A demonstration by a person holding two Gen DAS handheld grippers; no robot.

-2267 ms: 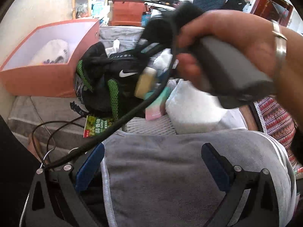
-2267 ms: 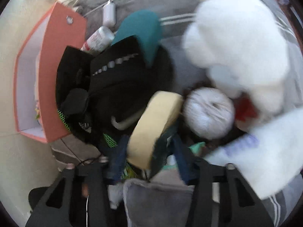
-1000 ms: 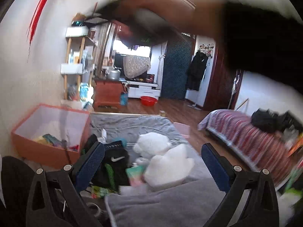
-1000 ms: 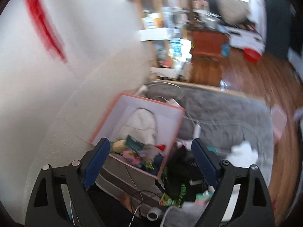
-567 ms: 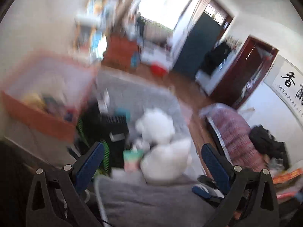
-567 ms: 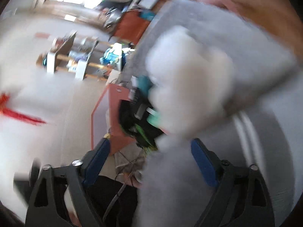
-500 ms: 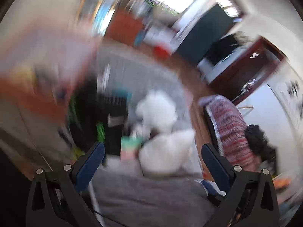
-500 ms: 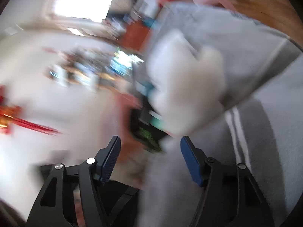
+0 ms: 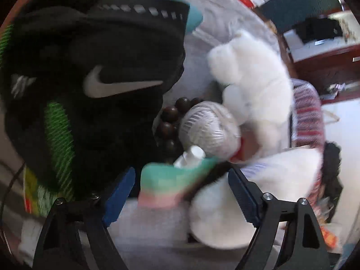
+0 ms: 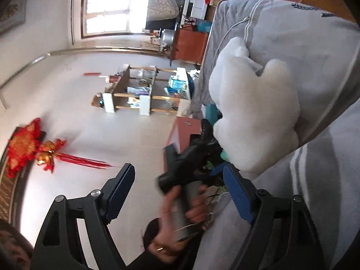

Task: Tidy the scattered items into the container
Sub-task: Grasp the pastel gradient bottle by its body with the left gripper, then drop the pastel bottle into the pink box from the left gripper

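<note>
In the left wrist view my left gripper (image 9: pixel 180 191) is open, low over the pile, its fingers on either side of a green-and-pink sponge (image 9: pixel 171 184). Beyond the sponge lie a grey yarn ball (image 9: pixel 209 128), dark wooden beads (image 9: pixel 171 117), a white plush toy (image 9: pixel 252 76) and a black Nike bag (image 9: pixel 94 72). A white pillow-like item (image 9: pixel 236 202) lies at the right. My right gripper (image 10: pixel 180 189) is open and empty, raised and tilted. It sees the left hand's gripper handle (image 10: pixel 189 180), the plush (image 10: pixel 252 117) and the orange box (image 10: pixel 184 132).
The items lie on a grey blanket (image 9: pixel 225 18). A green packet (image 9: pixel 36 186) sits under the bag at the left. In the right wrist view a shelf unit (image 10: pixel 146 92) stands against the white wall, with a red cabinet (image 10: pixel 191 42) beyond.
The right gripper dropped the yellow sponge into the orange box, then swung away open. The left gripper has dropped from high above to just over the green-and-pink sponge.
</note>
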